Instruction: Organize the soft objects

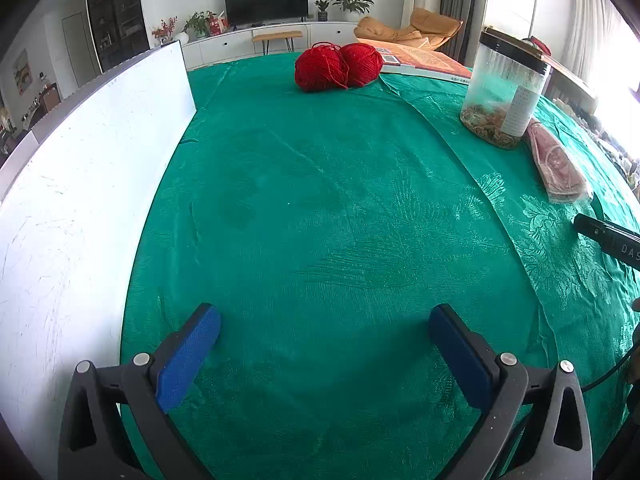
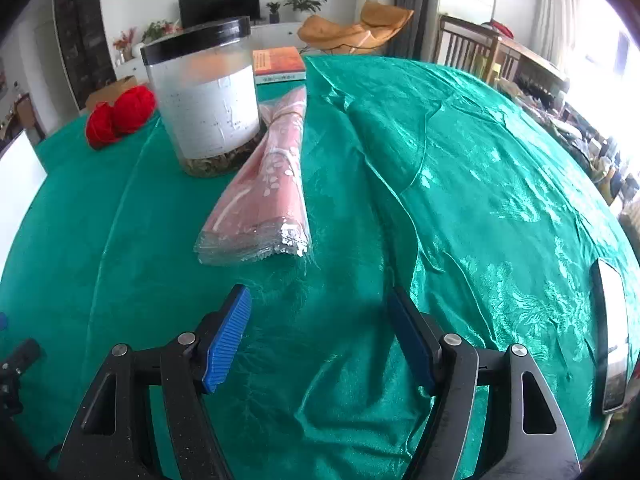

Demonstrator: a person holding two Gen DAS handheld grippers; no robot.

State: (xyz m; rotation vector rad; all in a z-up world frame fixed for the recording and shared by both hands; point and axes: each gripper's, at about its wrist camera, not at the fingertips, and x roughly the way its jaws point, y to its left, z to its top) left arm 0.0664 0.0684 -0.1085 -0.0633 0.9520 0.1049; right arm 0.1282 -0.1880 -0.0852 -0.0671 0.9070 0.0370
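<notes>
Two red yarn balls (image 1: 337,66) lie side by side at the far end of the green tablecloth (image 1: 320,208); they also show at the left in the right wrist view (image 2: 120,114). A pink cloth in clear wrap (image 2: 268,188) lies next to a jar, also seen at the right in the left wrist view (image 1: 558,166). My left gripper (image 1: 324,320) is open and empty over bare cloth. My right gripper (image 2: 320,304) is open and empty, just short of the wrapped cloth's near end.
A clear jar with a black lid (image 2: 206,96) stands beside the pink cloth. An orange book (image 2: 279,64) lies behind it. A white board (image 1: 80,184) stands along the left. A phone (image 2: 612,336) lies at the right edge. Chairs stand beyond the table.
</notes>
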